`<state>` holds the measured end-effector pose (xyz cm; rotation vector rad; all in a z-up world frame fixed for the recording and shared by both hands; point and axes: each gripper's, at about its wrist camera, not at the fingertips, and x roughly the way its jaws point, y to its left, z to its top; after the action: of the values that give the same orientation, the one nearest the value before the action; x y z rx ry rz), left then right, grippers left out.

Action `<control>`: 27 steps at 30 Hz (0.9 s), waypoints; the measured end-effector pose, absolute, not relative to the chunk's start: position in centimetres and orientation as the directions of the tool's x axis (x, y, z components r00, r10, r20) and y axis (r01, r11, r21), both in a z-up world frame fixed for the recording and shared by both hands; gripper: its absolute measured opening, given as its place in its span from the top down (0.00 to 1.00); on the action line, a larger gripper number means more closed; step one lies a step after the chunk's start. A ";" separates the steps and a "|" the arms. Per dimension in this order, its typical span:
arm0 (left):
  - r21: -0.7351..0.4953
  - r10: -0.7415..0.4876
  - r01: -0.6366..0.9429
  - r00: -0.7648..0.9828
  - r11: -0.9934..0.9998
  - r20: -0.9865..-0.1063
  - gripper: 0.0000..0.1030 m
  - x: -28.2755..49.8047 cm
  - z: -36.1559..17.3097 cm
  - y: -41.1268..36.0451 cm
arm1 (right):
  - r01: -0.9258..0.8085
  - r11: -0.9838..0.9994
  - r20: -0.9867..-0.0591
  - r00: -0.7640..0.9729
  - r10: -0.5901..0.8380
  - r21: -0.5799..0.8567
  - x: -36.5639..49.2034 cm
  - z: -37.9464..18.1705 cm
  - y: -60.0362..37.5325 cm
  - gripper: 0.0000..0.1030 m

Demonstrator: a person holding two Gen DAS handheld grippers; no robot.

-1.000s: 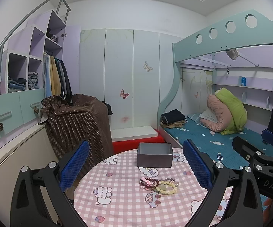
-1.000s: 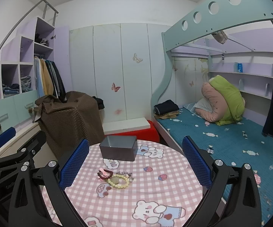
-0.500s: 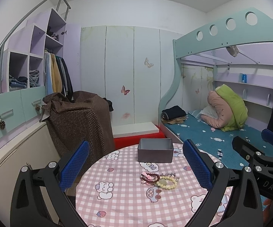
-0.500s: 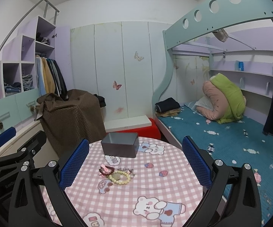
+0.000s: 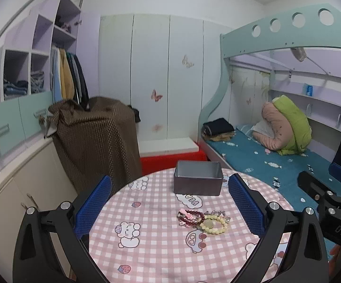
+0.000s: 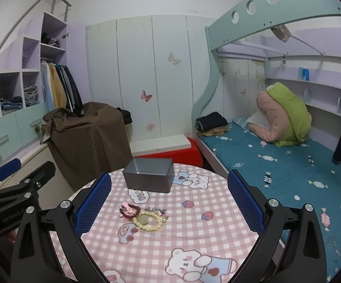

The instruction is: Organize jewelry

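Note:
A small pile of jewelry lies on the round table with the pink checked cloth (image 5: 156, 247): a dark red bead bracelet (image 5: 190, 217) with a pink piece, a cream bead bracelet (image 5: 214, 226) and a silvery chain (image 5: 217, 213). A grey open box (image 5: 198, 181) stands behind them at the table's far edge. My left gripper (image 5: 169, 206) is open and empty above the near table, before the jewelry. My right gripper (image 6: 169, 204) is open and empty; the cream bracelet (image 6: 148, 221), red bracelet (image 6: 129, 211) and box (image 6: 148, 178) lie ahead of it.
A brown dotted cloth covers furniture (image 5: 94, 136) left of the table. A red step (image 5: 172, 159) and white wardrobe doors stand behind. A bunk bed with a blue mattress (image 5: 264, 160) is on the right. The table edge (image 6: 222, 179) curves close to the bed.
Both grippers have tilted down and moved slightly nearer the table; the jewelry and box sit lower and larger in view. Nothing on the table has moved.

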<state>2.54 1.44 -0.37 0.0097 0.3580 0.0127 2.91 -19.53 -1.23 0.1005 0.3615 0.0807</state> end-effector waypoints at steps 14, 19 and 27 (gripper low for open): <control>-0.038 -0.037 0.018 0.814 0.999 -0.580 0.07 11.8 -7.2 2.3 | -0.031 0.996 -0.515 0.854 0.069 0.083 12.0 -8.5 -20.2 0.07; -0.031 -0.042 0.029 0.770 0.999 -0.636 0.08 14.1 -9.9 1.7 | -0.036 0.997 -0.570 0.819 0.066 0.062 14.5 -11.3 -19.9 0.07; -0.015 -0.036 0.036 0.716 0.999 -0.697 0.08 16.5 -13.6 1.0 | -0.035 0.998 -0.632 0.772 0.059 0.050 16.7 -14.5 -19.8 0.07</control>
<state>16.55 1.02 -13.61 -0.0007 0.7719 -0.0398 16.72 -19.84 -14.53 0.0356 0.6863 0.0508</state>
